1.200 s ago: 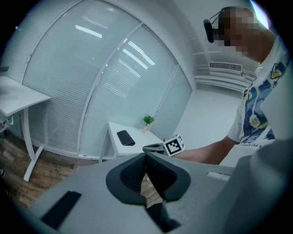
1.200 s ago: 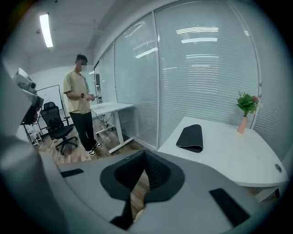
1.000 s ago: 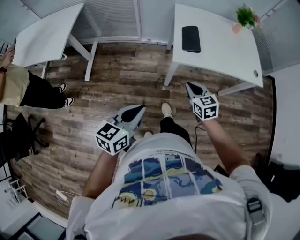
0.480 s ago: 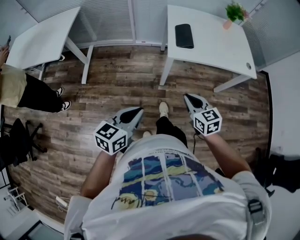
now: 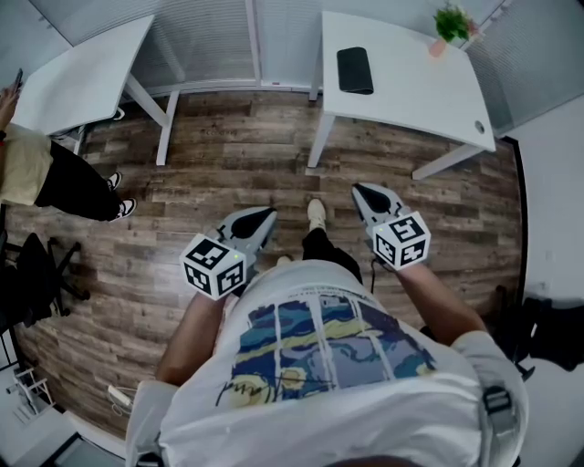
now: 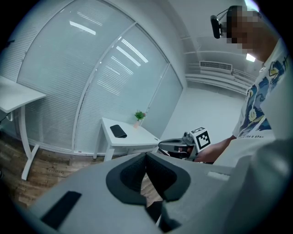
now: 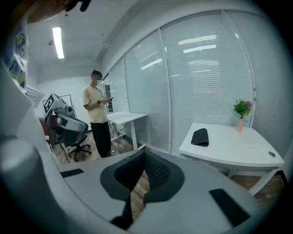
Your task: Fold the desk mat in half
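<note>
The black desk mat (image 5: pixel 354 70) lies doubled over on a white table (image 5: pixel 429 91) at the far right; it also shows in the left gripper view (image 6: pixel 118 131) and the right gripper view (image 7: pixel 200 137). I stand on the wooden floor, well short of that table. My left gripper (image 5: pixel 265 215) is held in front of my body, shut, with nothing between its jaws (image 6: pixel 146 155). My right gripper (image 5: pixel 361 191) points toward the table, also shut and empty (image 7: pixel 145 153). Both are far from the mat.
A small potted plant (image 5: pixel 452 23) stands at the table's far corner. A second white table (image 5: pixel 82 73) is at the far left. A person (image 5: pixel 36 173) stands by it, with an office chair (image 5: pixel 36 264) nearby. Glass walls with blinds run behind the tables.
Both grippers stay shut and empty. The right gripper has drifted forward and slightly up, and the head view has shifted a little, so the table sits further left in the picture.
</note>
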A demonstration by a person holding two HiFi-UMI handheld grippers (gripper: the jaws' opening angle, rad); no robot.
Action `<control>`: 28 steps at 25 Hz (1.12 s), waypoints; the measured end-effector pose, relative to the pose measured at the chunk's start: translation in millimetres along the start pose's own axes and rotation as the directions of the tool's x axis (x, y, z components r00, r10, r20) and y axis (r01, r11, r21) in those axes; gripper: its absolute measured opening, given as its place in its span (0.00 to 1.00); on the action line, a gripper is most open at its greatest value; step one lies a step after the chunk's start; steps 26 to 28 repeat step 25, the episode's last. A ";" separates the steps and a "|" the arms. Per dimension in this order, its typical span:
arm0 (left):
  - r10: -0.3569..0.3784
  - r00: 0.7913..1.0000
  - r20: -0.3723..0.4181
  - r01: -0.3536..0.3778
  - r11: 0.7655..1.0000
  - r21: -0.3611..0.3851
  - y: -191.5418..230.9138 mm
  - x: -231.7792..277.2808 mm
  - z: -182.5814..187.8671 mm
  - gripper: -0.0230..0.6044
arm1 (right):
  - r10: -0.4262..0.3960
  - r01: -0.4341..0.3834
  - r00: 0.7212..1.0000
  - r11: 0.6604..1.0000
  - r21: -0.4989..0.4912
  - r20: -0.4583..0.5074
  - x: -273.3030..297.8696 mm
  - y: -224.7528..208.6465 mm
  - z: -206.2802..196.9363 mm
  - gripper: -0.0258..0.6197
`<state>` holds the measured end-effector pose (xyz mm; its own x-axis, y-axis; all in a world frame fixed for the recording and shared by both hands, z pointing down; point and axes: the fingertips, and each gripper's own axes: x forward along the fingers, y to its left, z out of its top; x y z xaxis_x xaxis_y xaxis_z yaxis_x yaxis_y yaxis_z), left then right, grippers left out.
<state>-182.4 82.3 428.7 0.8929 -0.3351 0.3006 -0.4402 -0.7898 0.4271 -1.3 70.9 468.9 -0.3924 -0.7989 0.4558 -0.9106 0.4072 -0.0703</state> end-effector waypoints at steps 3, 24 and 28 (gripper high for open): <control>0.003 1.000 0.000 -0.003 1.000 -0.005 3.3 -1.3 -1.0 0.04 | 0.011 -0.011 1.000 1.000 -0.019 0.003 3.1 5.0 4.3 0.04; 0.033 0.999 -0.008 -0.034 0.999 -0.019 16.2 3.6 -1.4 0.04 | 0.019 -0.018 1.000 0.998 -0.064 0.017 21.8 -10.9 16.7 0.04; 0.034 0.999 -0.010 -0.034 0.999 -0.019 16.3 5.7 -1.5 0.04 | 0.019 -0.017 1.000 0.998 -0.067 0.020 22.6 -13.7 17.3 0.04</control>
